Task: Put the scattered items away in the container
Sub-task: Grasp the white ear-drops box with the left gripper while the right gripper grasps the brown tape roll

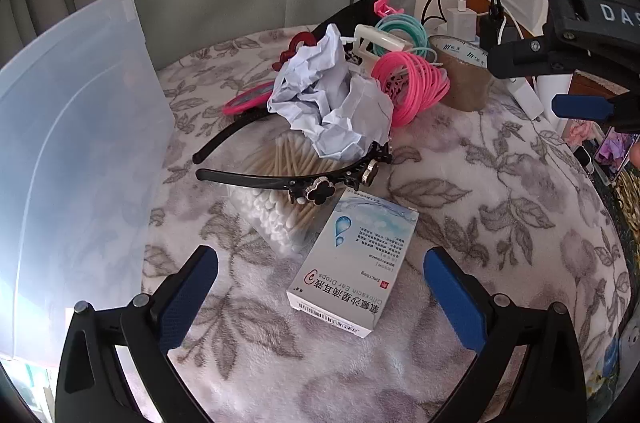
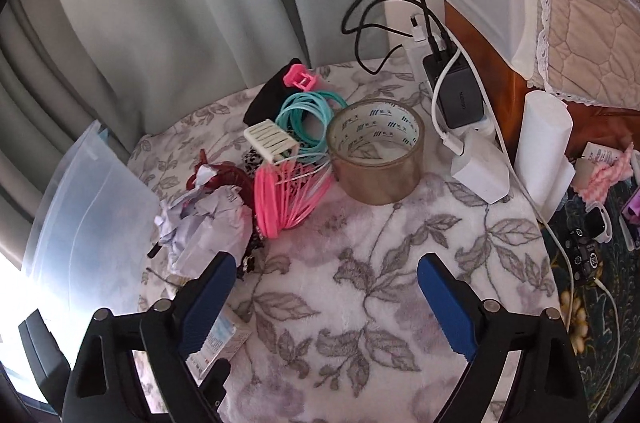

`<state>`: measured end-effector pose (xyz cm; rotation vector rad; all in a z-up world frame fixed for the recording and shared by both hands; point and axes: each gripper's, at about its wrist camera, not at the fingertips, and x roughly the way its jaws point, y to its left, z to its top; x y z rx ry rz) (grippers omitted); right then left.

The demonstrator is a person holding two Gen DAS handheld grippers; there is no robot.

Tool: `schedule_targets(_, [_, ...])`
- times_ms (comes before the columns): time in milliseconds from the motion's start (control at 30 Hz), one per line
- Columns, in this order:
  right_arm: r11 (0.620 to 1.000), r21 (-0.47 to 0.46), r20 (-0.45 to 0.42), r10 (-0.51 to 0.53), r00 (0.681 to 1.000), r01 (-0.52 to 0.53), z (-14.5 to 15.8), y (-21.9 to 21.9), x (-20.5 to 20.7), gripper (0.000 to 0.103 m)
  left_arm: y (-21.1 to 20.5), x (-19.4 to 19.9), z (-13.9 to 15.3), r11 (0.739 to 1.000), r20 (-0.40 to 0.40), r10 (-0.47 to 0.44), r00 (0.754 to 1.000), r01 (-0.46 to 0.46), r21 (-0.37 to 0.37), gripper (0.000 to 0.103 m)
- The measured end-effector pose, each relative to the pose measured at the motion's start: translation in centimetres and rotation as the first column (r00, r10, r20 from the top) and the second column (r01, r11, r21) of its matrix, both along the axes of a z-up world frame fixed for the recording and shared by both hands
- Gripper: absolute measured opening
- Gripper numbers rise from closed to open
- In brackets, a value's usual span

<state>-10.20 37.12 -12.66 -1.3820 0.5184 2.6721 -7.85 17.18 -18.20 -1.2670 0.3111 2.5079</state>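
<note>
Left gripper: jaws spread, empty, box lying between them at lower centre. Right gripper: jaws spread, empty. Tape stands mid-frame; bin fills the left edge.

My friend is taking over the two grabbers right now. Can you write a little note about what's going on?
Left gripper: open, empty, hanging over the ear drops box.
Right gripper: open, empty, over bare blanket in front of the tape roll.
Container: clear bin at the left edge; nothing shows inside it.
Still scattered: headband, cotton swabs, crumpled paper, pink rings, teal rings, tape roll, hair clips at the back.
Done: nothing yet by the look of it.
Left: all of it. The ear drops box seems the easiest first pick.
</note>
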Motion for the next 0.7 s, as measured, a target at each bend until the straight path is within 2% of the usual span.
schedule_targets(133, [0.996,0.004,-0.017,-0.087,0.996,0.087,-0.2,2.4,-1.5,0.091,-0.3,-0.4,-0.7,1.000,0.017,0.001,1.000,-0.001,0.002,0.099])
schedule_targets(167, [0.993,-0.005,-0.018,-0.115,0.993,0.115,-0.3,3.0,-1.9,0.091,-0.4,-0.4,-0.9,1.000,0.022,-0.002,1.000,0.001,0.004,0.092])
schedule_targets(233, [0.985,-0.033,-0.014,-0.172,0.985,0.172,-0.7,4.2,-2.6,0.090,-0.4,-0.6,-1.5,1.000,0.045,-0.008,0.999,0.007,0.017,0.088])
schedule_targets(333, [0.969,-0.075,0.000,-0.237,0.971,0.236,-1.5,5.6,-3.9,0.087,-0.1,-0.7,-2.1,1.000,0.058,-0.014,0.998,0.013,0.022,0.086])
schedule_targets(400, [0.962,-0.094,0.022,-0.257,0.966,0.258,-2.2,6.1,-4.8,0.079,-0.2,-0.8,-2.4,0.999,0.060,-0.016,0.998,0.014,0.030,0.086])
schedule_targets(533, [0.943,-0.132,0.066,-0.300,0.952,0.306,-3.4,6.5,-5.6,0.076,-0.3,-0.7,-2.5,0.999,0.054,-0.021,0.998,0.019,0.044,0.086])
schedule_targets(600, [0.941,-0.127,0.076,-0.305,0.949,0.312,-3.6,6.1,-5.7,0.064,-0.4,-0.5,-2.4,0.999,0.051,-0.025,0.998,0.022,0.049,0.086])
schedule_targets(700, [0.927,-0.161,0.097,-0.325,0.941,0.337,-4.1,6.2,-5.7,0.057,-0.5,-0.3,-2.3,0.998,0.051,-0.033,0.998,0.030,0.055,0.082])
